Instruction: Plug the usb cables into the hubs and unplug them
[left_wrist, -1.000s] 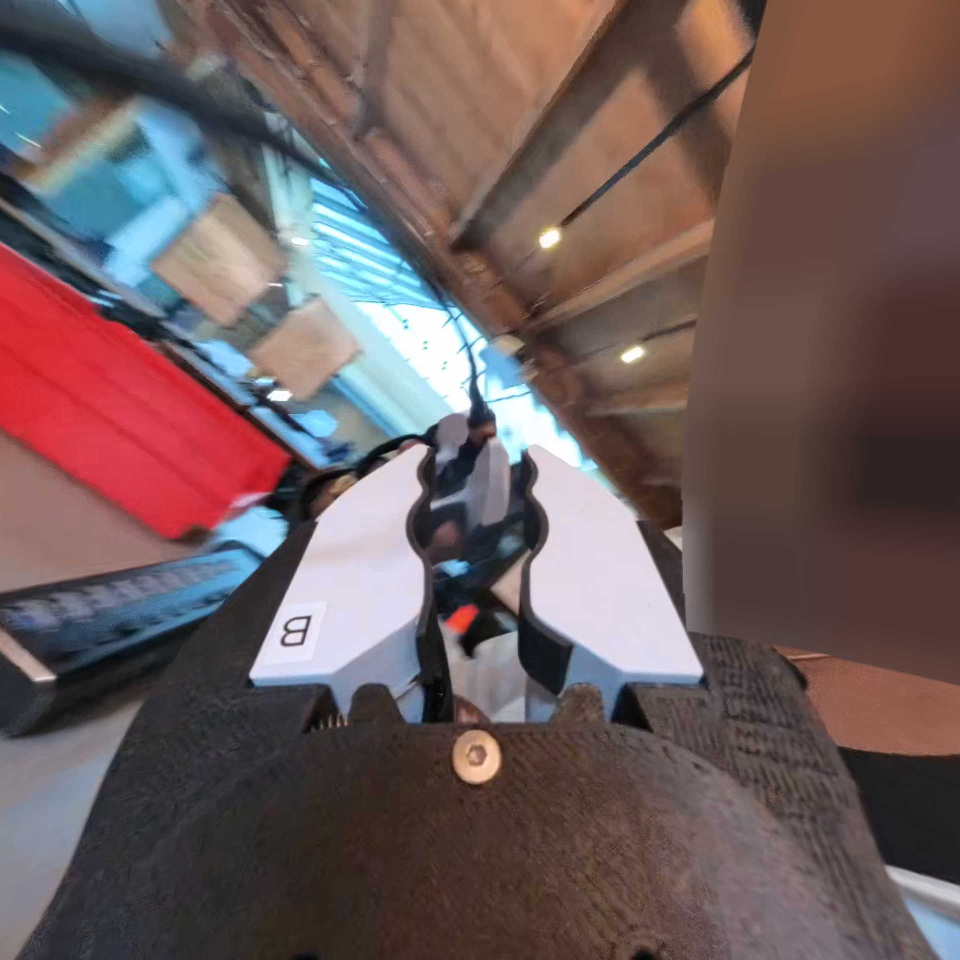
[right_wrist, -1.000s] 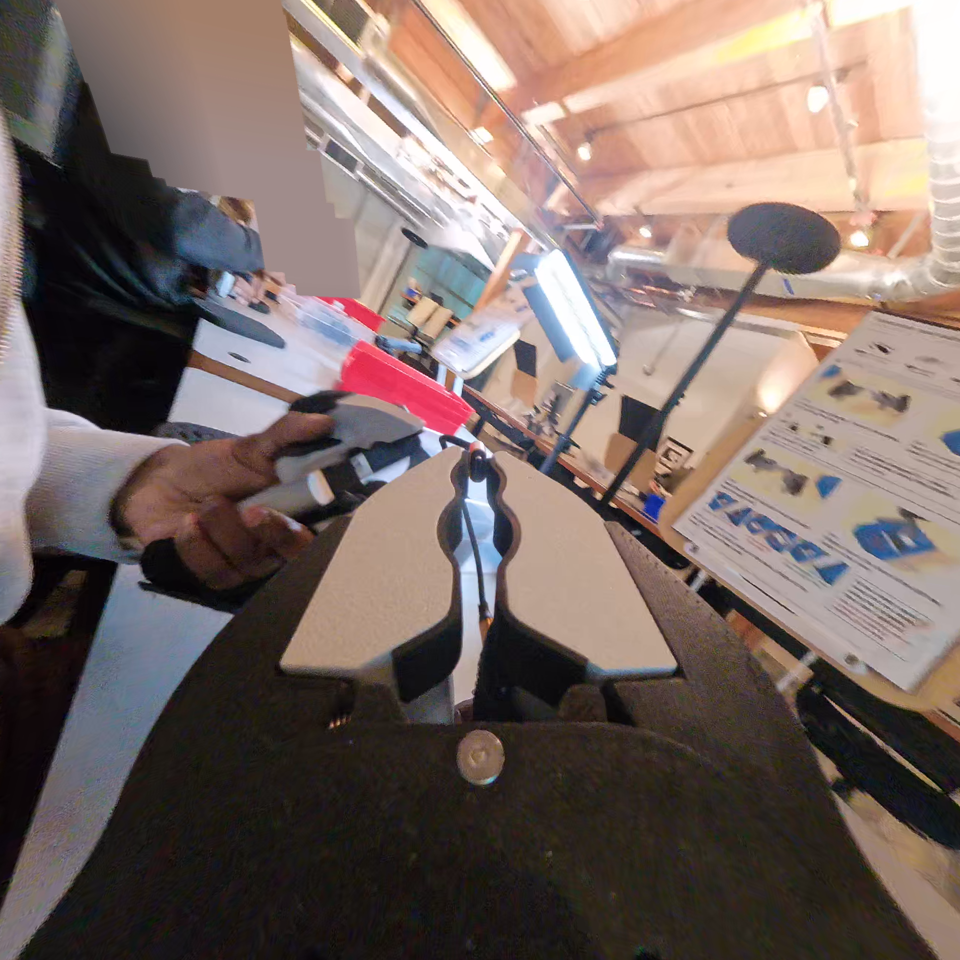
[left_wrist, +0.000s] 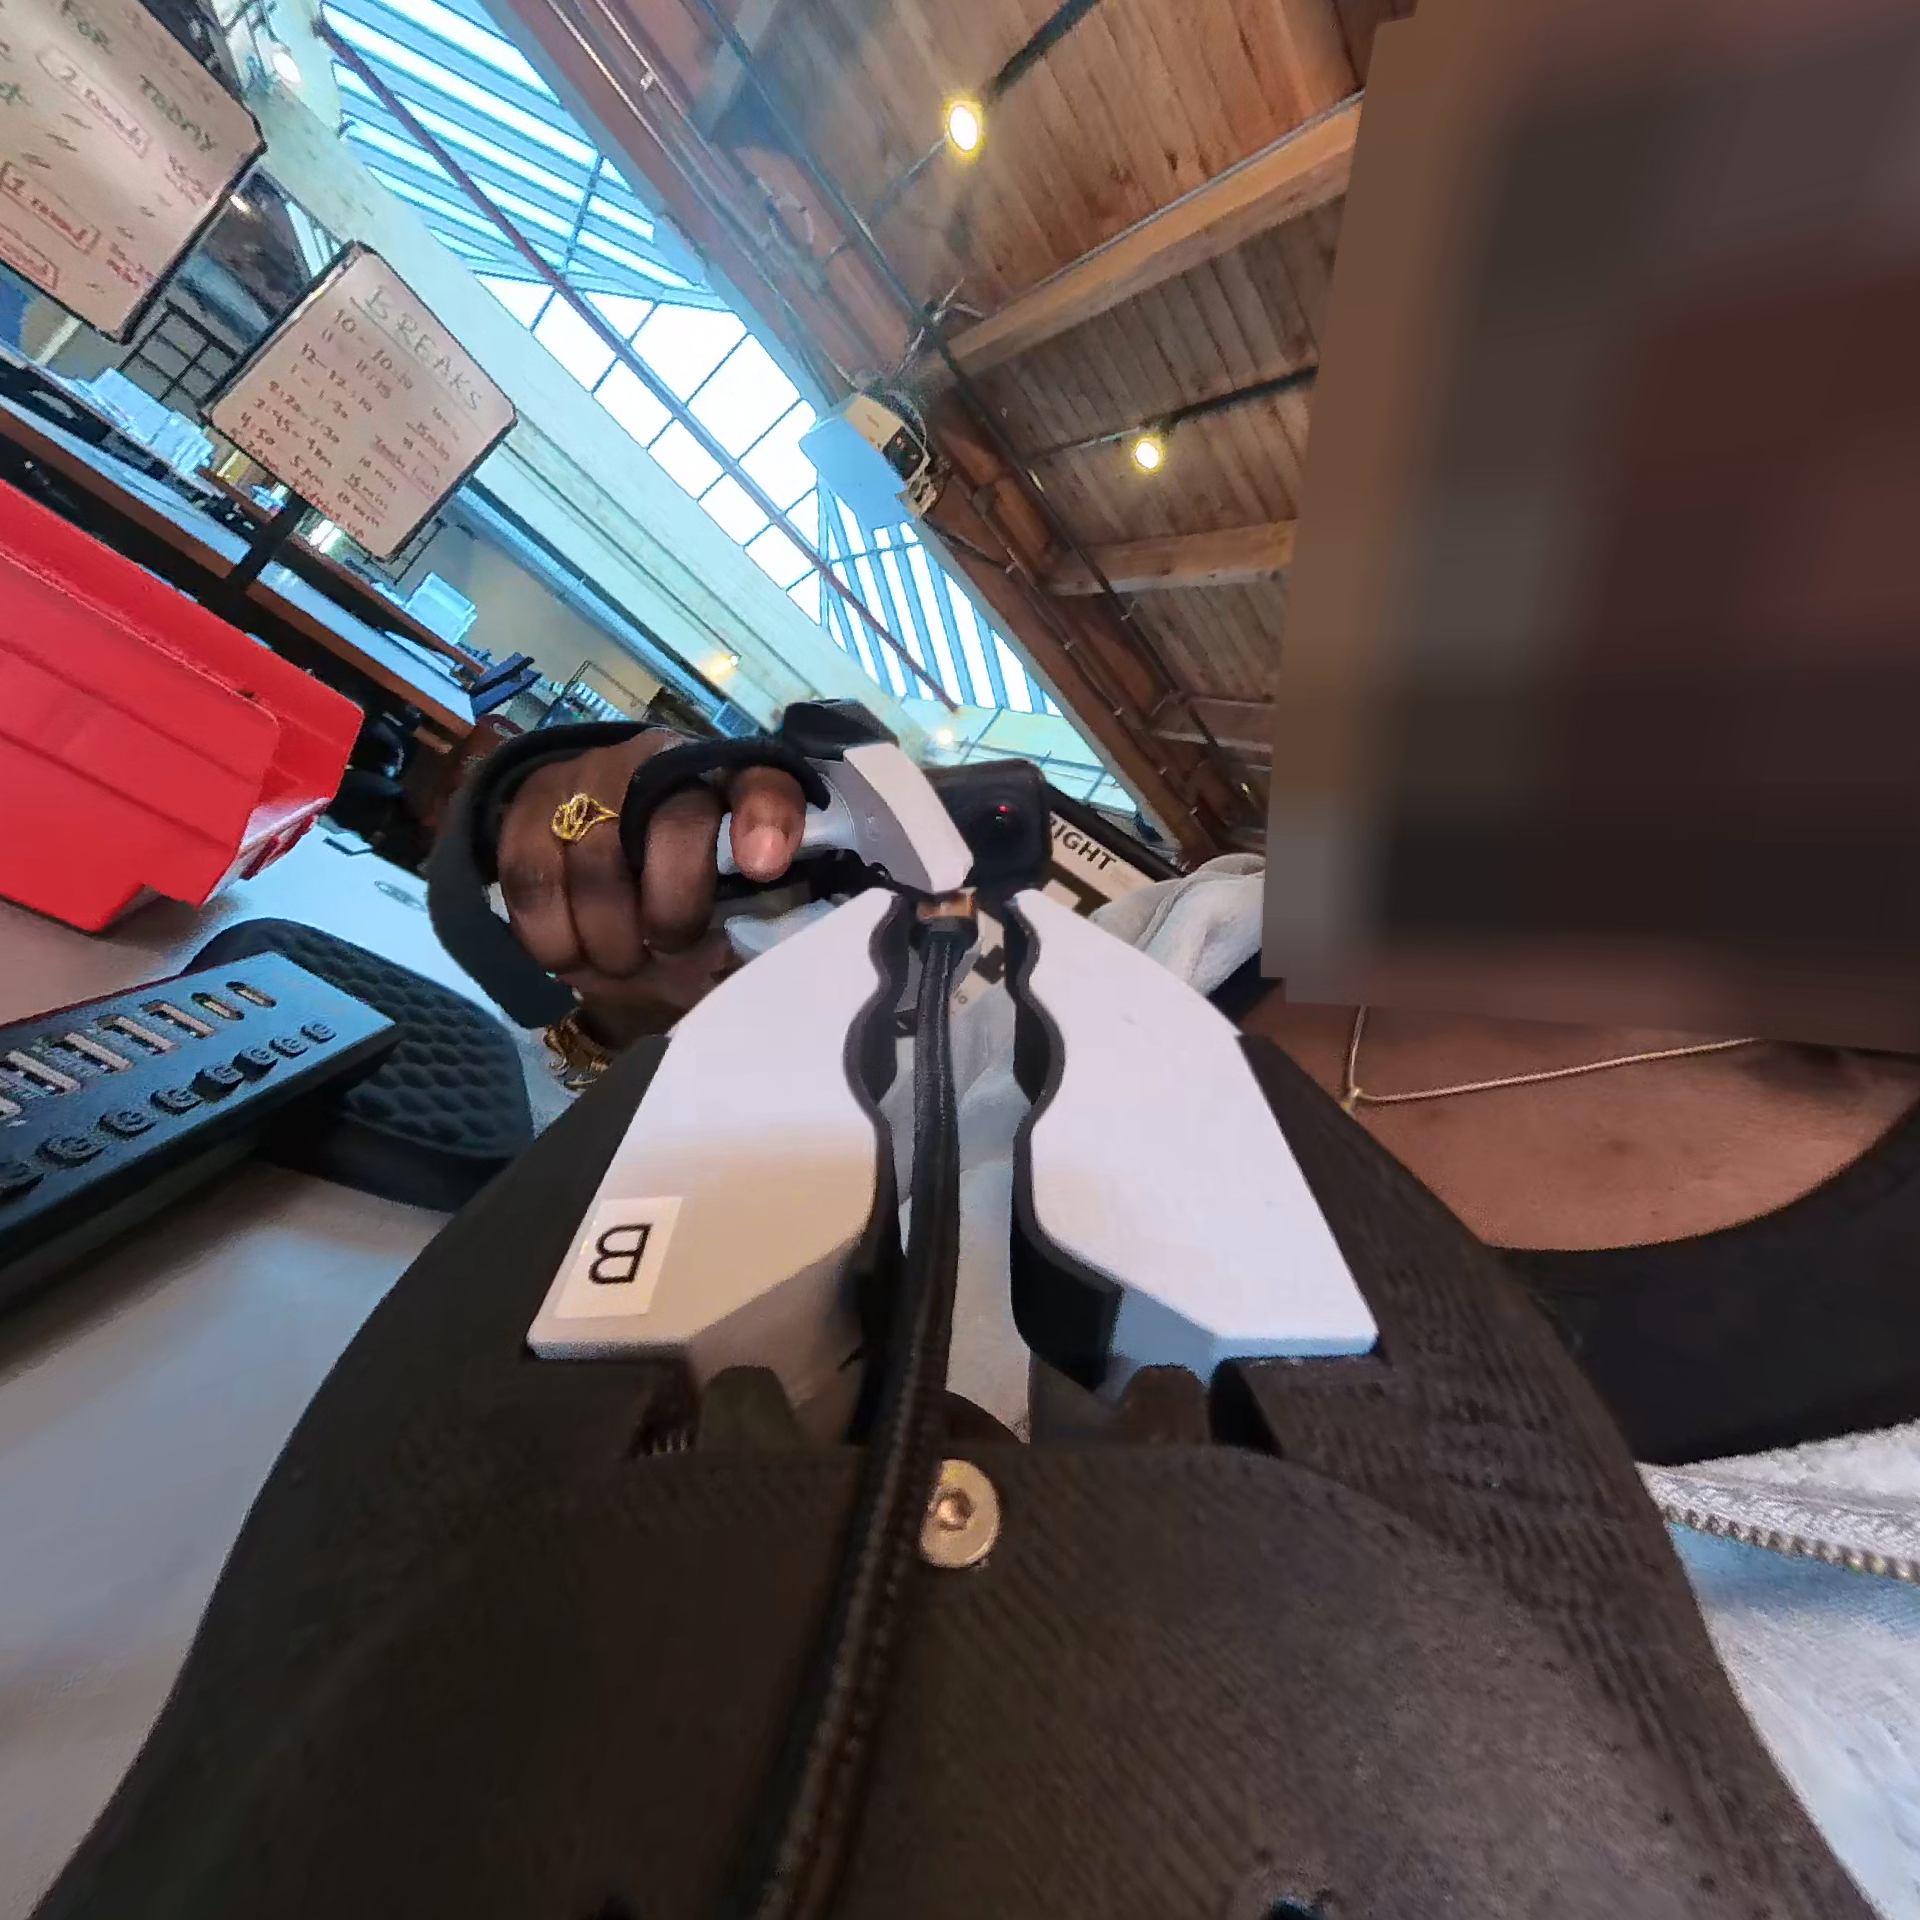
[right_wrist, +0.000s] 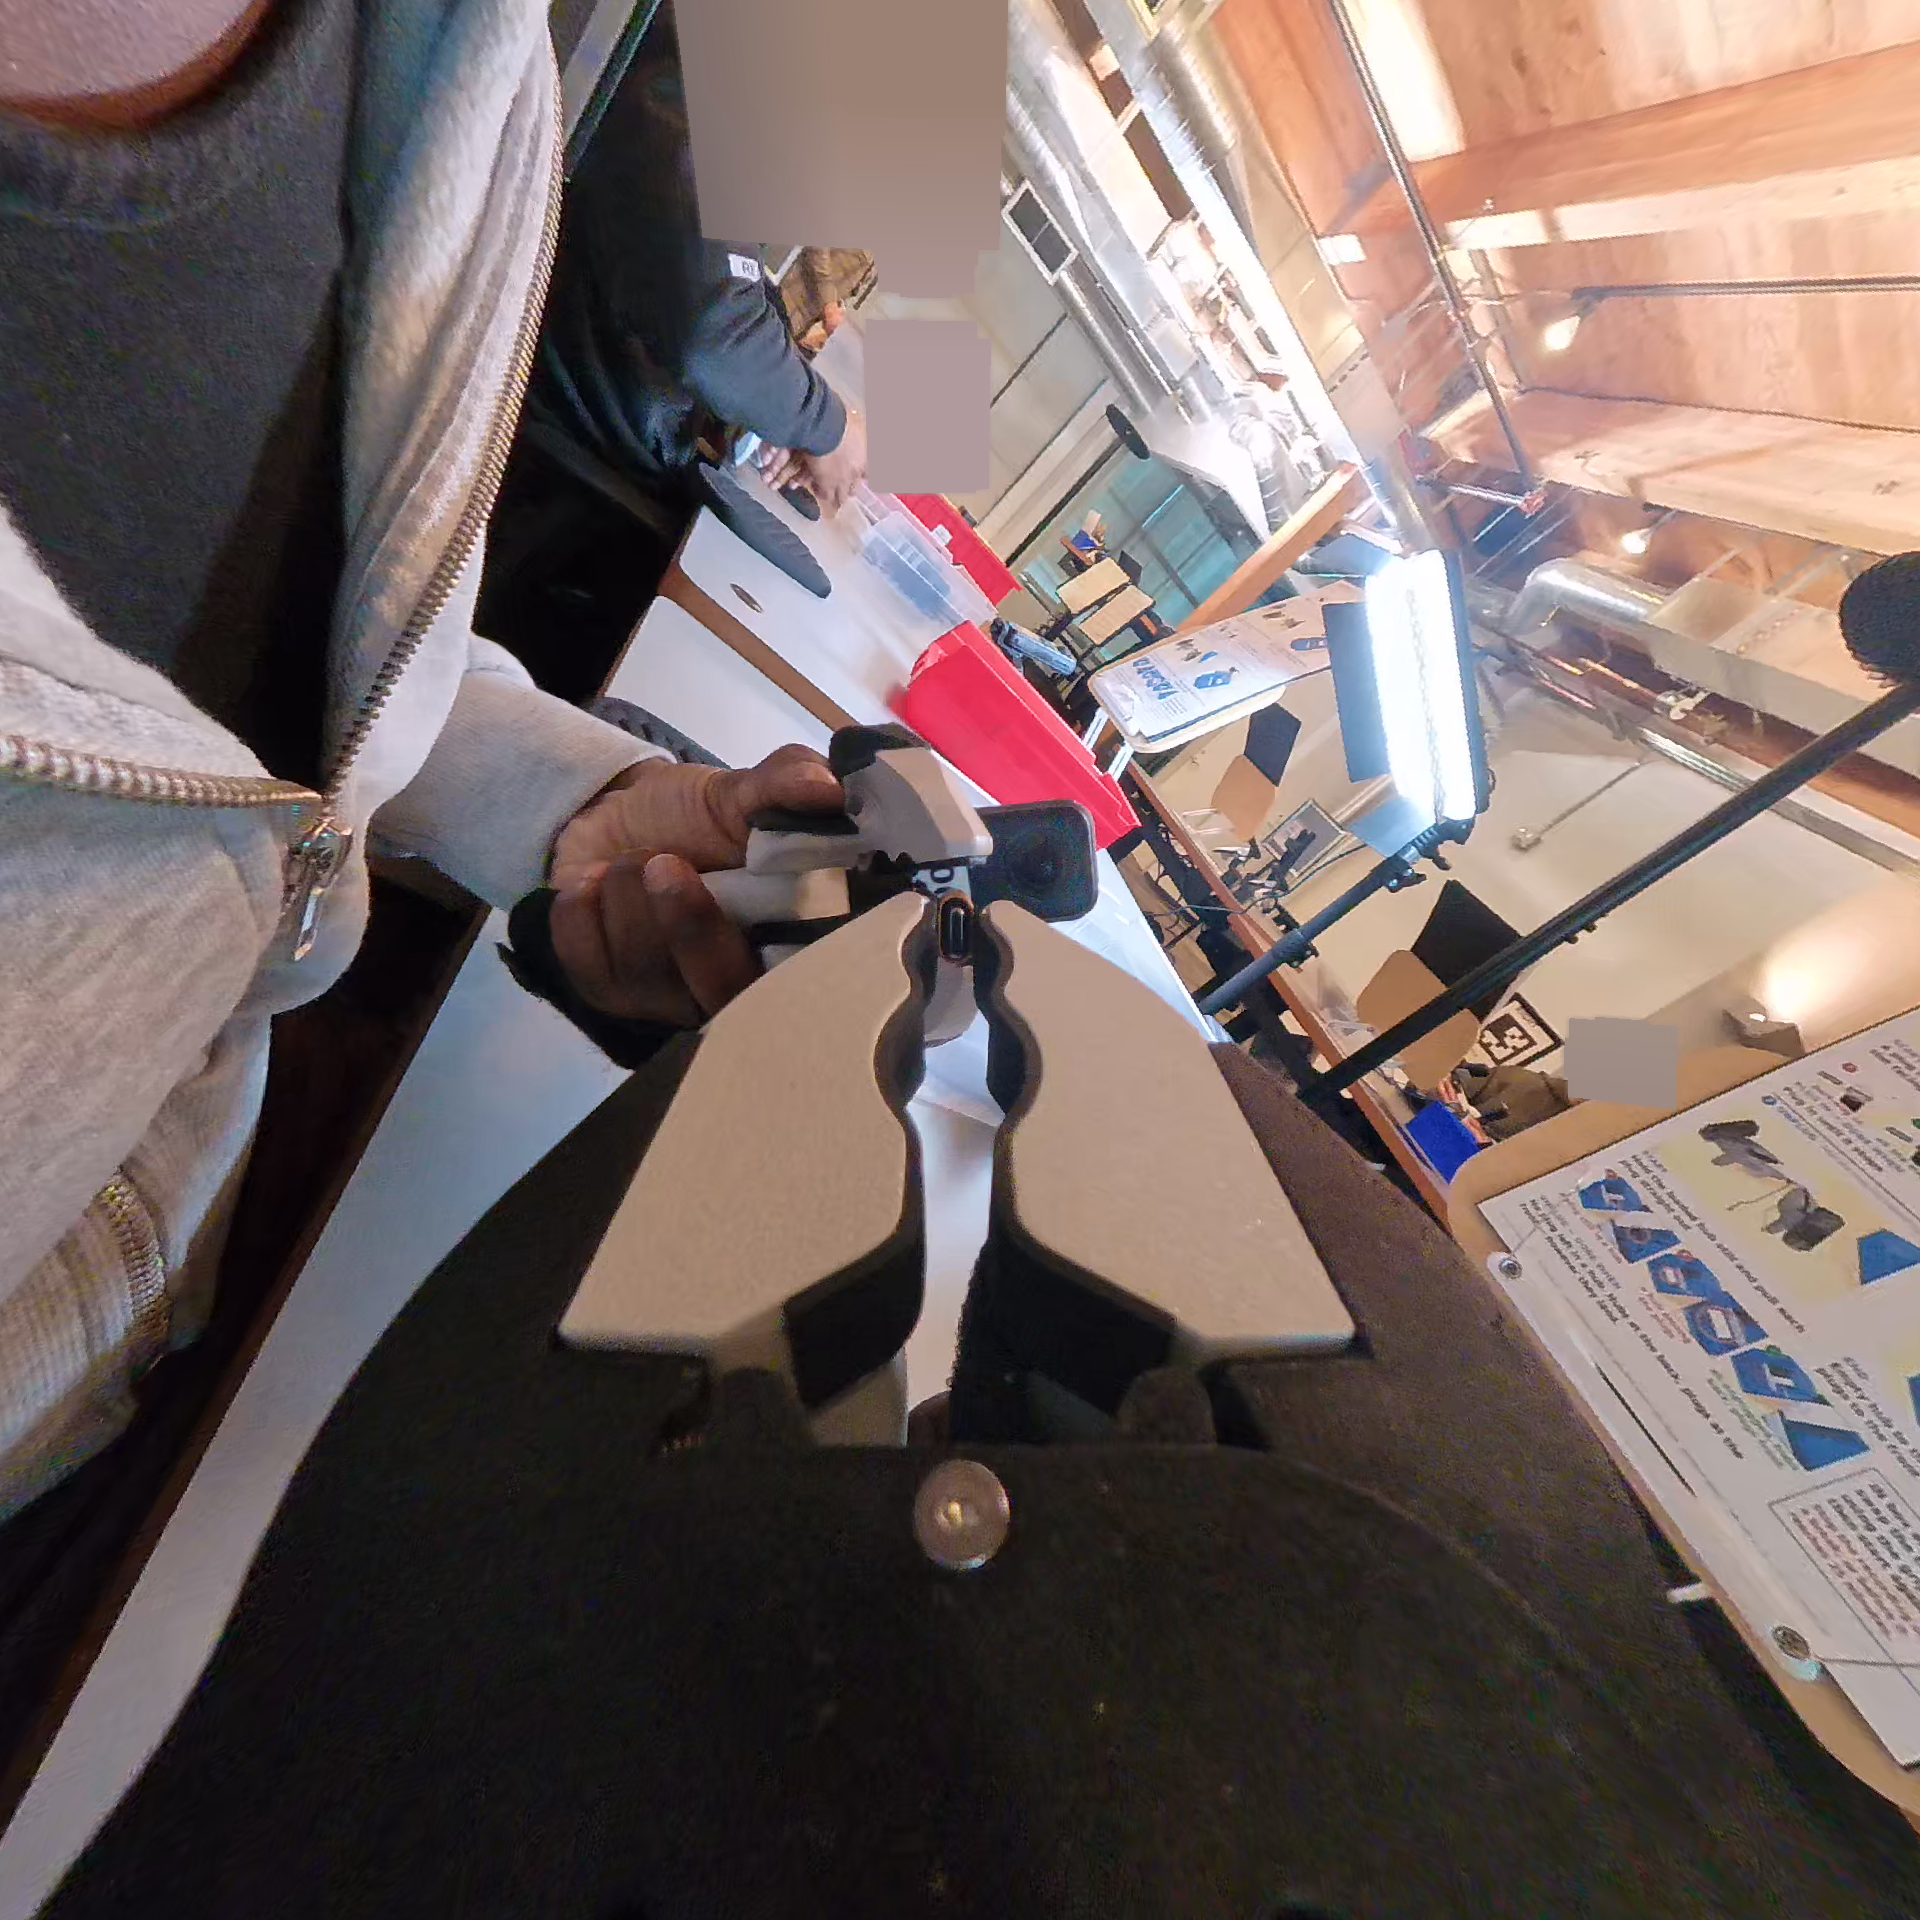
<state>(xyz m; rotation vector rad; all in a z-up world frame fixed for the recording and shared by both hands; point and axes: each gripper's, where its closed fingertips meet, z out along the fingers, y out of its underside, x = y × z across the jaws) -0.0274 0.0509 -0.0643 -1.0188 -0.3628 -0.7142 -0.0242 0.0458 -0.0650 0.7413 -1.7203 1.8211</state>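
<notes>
My left gripper (left_wrist: 951, 914) is shut on a black braided usb cable (left_wrist: 930, 1143). The cable runs back between its white fingers, and its plug (left_wrist: 948, 910) sticks out at the tips. My right gripper (right_wrist: 956, 925) faces it tip to tip, its fingertips closed on the same plug (right_wrist: 956, 928), whose open end faces the right camera. Each view shows the other gripper and the hand holding it just beyond the tips: the right gripper (left_wrist: 904, 821) and the left gripper (right_wrist: 914, 821). A black hub (left_wrist: 156, 1060) with a row of ports lies on the table at the left, apart from both grippers.
A black textured pad (left_wrist: 416, 1060) lies beside the hub, with a red bin (left_wrist: 125, 727) behind it. The white table (right_wrist: 468, 1122) runs along my body. An instruction board (right_wrist: 1766, 1299), a light panel (right_wrist: 1423, 686) and a microphone boom (right_wrist: 1558, 935) stand on the right. Another person works at the far table.
The grippers have come tip to tip. The cable now runs between the left fingers, which have narrowed, and no longer between the right fingers. Both views have swung.
</notes>
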